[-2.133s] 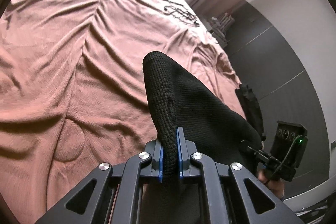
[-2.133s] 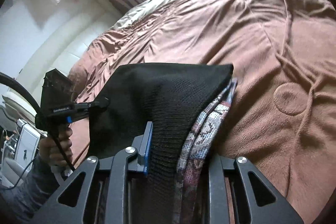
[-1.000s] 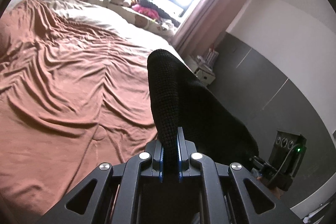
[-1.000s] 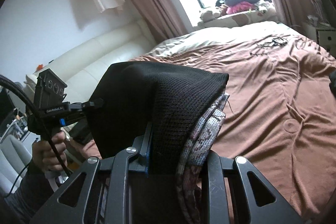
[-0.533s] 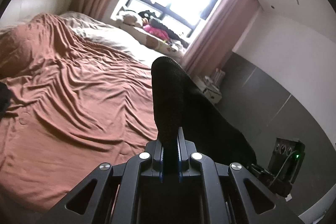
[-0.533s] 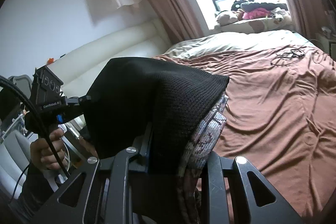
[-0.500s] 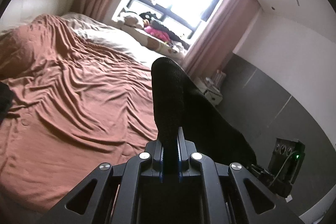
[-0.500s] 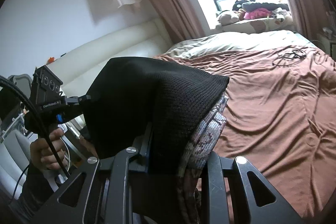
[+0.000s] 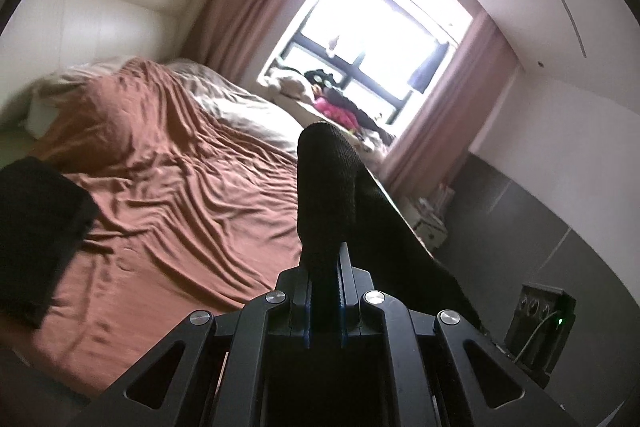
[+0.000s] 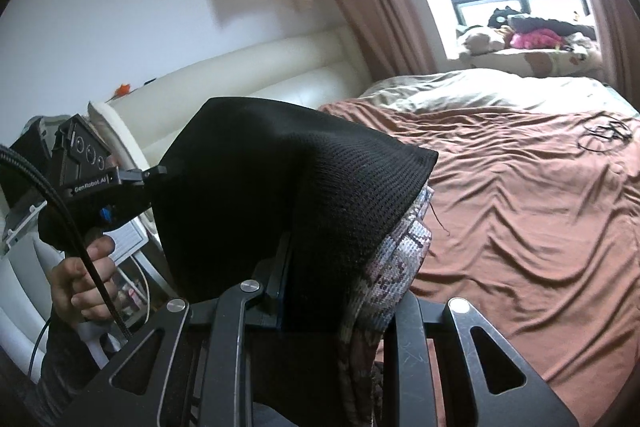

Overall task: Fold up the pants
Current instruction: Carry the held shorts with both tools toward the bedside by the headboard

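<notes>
The black knit pants [image 10: 288,195] hang in the air above the bed [image 9: 168,187], stretched between the 2 tools; none of the cloth visible here lies on the brown bedspread [image 10: 520,211]; the left gripper [image 9: 325,291] has its jaws clamped tight on a thin ridge of the fabric, which stands up past the fingertips; the right gripper [image 10: 340,291] is clamped on a thicker bunch, black knit with a patterned lining [image 10: 396,251] showing at its edge; a hand [image 10: 80,283] holds the other tool at the left of the right wrist view; judging by this, the fold is at an early stage: no crease is visible, and laying the pants flat and folding them remain.
</notes>
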The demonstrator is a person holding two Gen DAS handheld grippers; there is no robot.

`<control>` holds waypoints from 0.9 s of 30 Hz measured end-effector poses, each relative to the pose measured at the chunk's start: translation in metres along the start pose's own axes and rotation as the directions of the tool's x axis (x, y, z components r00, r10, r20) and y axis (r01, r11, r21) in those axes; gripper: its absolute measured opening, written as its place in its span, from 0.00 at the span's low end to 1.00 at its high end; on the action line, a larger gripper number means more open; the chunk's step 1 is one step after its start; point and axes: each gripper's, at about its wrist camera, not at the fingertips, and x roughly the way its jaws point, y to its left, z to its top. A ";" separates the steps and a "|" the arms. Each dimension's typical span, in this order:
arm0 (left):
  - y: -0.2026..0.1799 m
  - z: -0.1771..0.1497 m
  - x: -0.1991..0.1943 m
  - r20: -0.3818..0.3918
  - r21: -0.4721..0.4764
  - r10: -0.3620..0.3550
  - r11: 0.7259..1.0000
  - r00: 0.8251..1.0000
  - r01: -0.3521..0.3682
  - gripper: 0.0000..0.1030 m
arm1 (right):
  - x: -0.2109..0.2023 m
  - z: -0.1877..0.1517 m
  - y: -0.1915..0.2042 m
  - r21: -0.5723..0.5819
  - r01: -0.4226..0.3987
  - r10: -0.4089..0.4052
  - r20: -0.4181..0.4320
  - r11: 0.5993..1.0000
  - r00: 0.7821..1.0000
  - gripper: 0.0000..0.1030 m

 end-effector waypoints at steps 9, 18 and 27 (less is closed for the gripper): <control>0.071 0.026 -0.046 0.054 -0.032 0.074 0.997 0.996 -0.072 0.09 | 0.065 0.009 0.033 -0.050 -0.064 0.063 -0.016 0.997 0.998 0.19; 0.134 0.053 -0.086 0.100 -0.033 0.167 0.986 0.981 -0.164 0.09 | 0.130 0.017 0.068 -0.092 -0.125 0.121 -0.043 0.988 0.992 0.18; 0.186 0.091 -0.117 0.148 -0.022 0.272 0.962 0.951 -0.272 0.08 | 0.187 0.019 0.102 -0.126 -0.183 0.177 -0.059 0.975 0.982 0.17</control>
